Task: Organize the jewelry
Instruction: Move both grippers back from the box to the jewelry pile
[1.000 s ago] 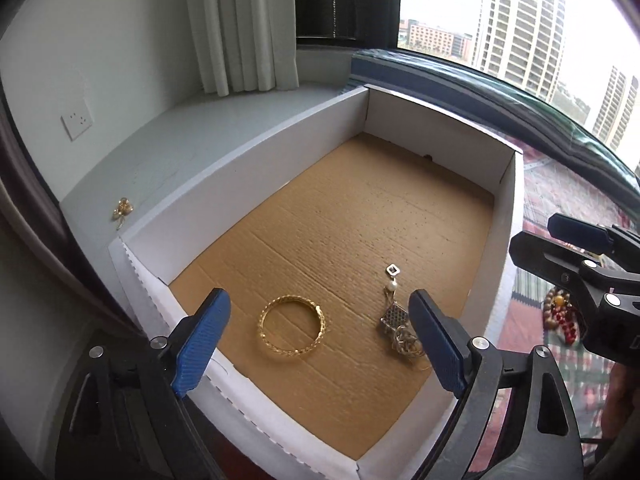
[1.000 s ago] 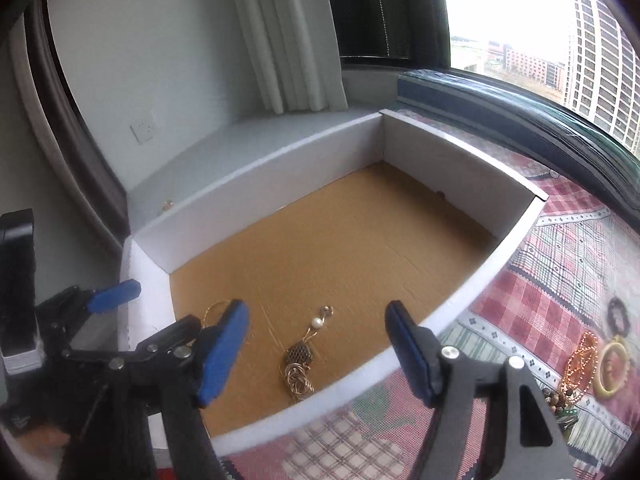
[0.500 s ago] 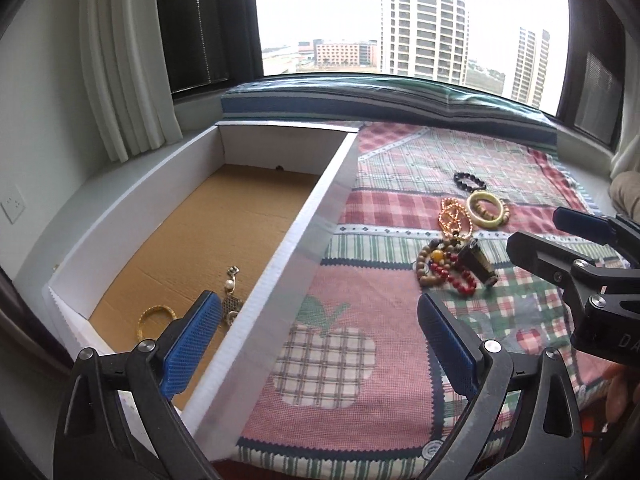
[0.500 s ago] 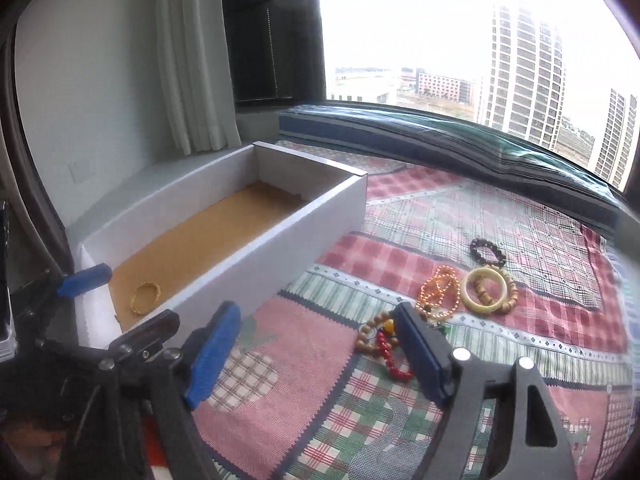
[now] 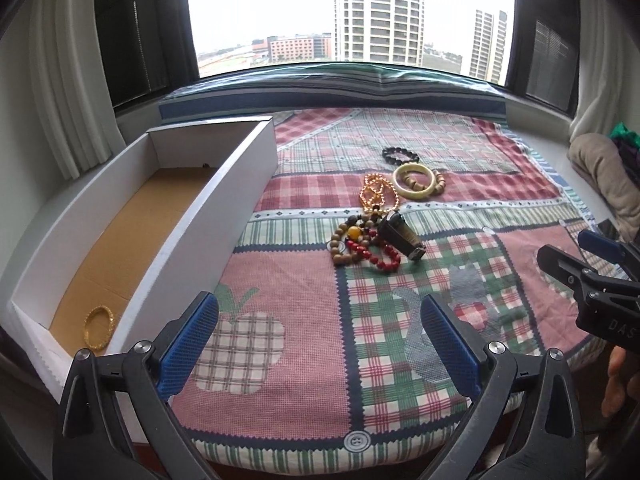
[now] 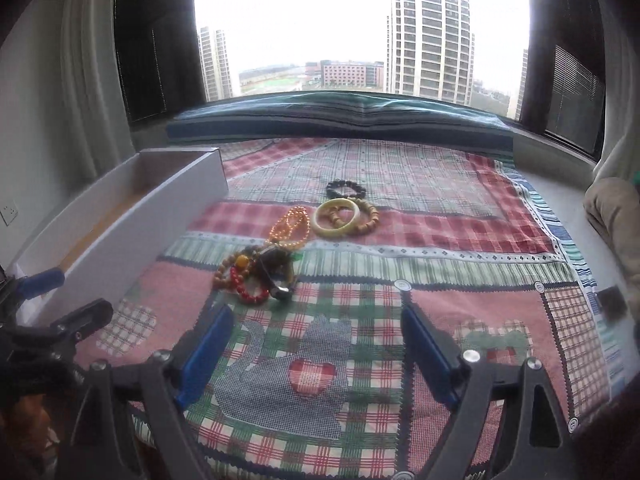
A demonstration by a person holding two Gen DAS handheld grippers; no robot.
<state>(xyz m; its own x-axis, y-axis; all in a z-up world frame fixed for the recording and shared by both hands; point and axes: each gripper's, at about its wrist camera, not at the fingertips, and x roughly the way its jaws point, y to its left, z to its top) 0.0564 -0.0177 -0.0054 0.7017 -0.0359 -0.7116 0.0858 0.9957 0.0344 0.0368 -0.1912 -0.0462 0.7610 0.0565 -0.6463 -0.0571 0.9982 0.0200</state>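
Both claws hang over the near edge of a plaid quilt [image 5: 304, 288] spread below the window. The left claw [image 5: 318, 344] stands wide apart, nothing between its blue pads [image 5: 188, 344], only cloth with an apple patch under it. Its jaws have just been opening. The right claw [image 6: 318, 354] is also spread, empty, over a heart patch, and its jaws have just been opening too.

To the left sits a long white box [image 5: 200, 216] with a brown cardboard floor, its long side running from near to far along the quilt's left edge. In its near end lies a gold bangle [image 5: 98, 328], flat on the cardboard, close to the right wall.

The rest of the jewelry is out on the quilt, right of the box and beyond both claws. Nearest is a tangle: red beads [image 5: 380, 256], wooden beads [image 5: 340, 240] with one amber bead, and a dark clip-like piece [image 5: 400, 232] lying across them. Just past that, touching the heap, is a coil of orange-gold beads [image 5: 376, 196]. Right of the coil lies a pale bangle [image 5: 414, 182], resting over a tan bead bracelet [image 5: 439, 182]. Farthest away, just beyond the pale bangle, is a black bead bracelet [image 5: 400, 155].

At the far right a beige bundle [image 5: 600, 176] lies on the ledge.
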